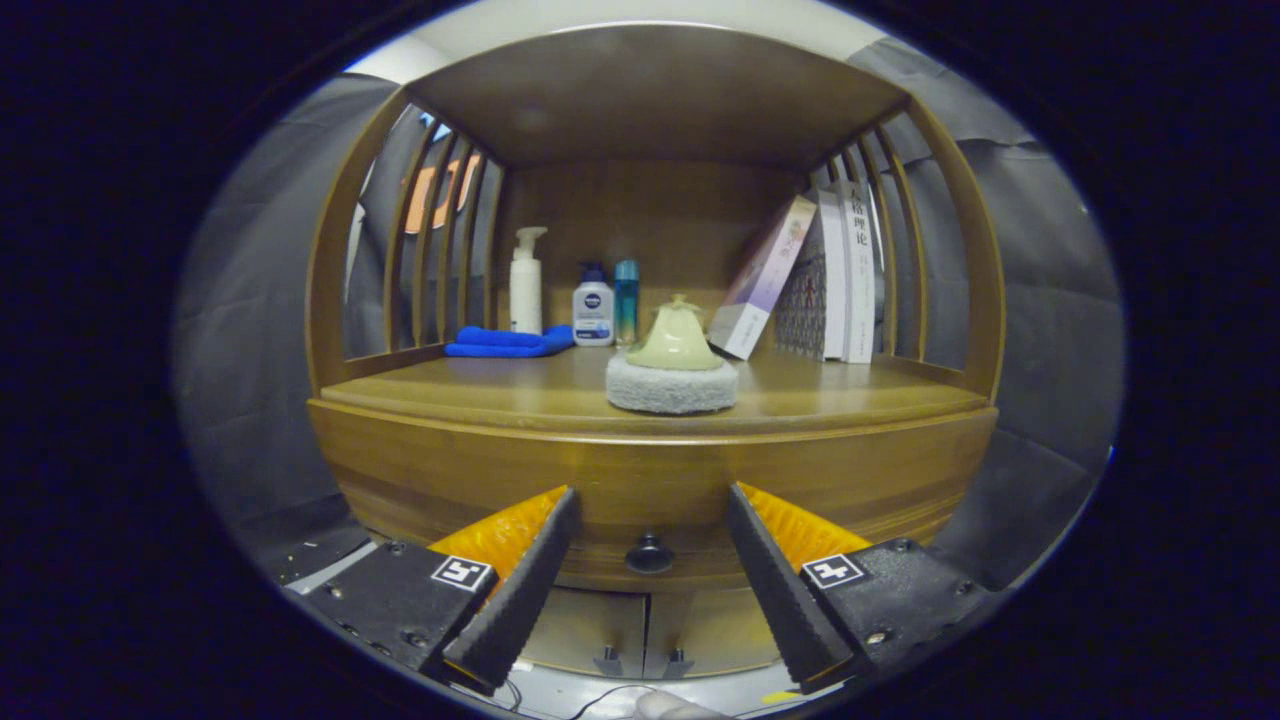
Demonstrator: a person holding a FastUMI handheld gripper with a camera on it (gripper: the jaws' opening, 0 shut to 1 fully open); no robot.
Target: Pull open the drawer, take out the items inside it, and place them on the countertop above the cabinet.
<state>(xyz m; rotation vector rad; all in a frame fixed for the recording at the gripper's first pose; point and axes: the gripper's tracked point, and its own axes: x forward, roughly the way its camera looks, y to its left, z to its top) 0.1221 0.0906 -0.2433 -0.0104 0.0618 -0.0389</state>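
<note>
A wooden cabinet stands ahead of me with its drawer front [650,480] closed and a dark round knob [650,553] low in the middle. My gripper [650,500] is open, its fingers spread to either side of the knob and a little short of it, holding nothing. Above the drawer the countertop [850,400] carries a pale scrubber with a round grey pad [672,372] near its front edge. The drawer's inside is hidden.
At the back of the countertop are a folded blue cloth [508,343], a white pump bottle [526,282], a small white bottle [593,305], a teal bottle [627,301] and leaning books [810,280]. Slatted sides and a top board enclose the shelf. Lower cabinet doors [640,625] sit beneath the drawer.
</note>
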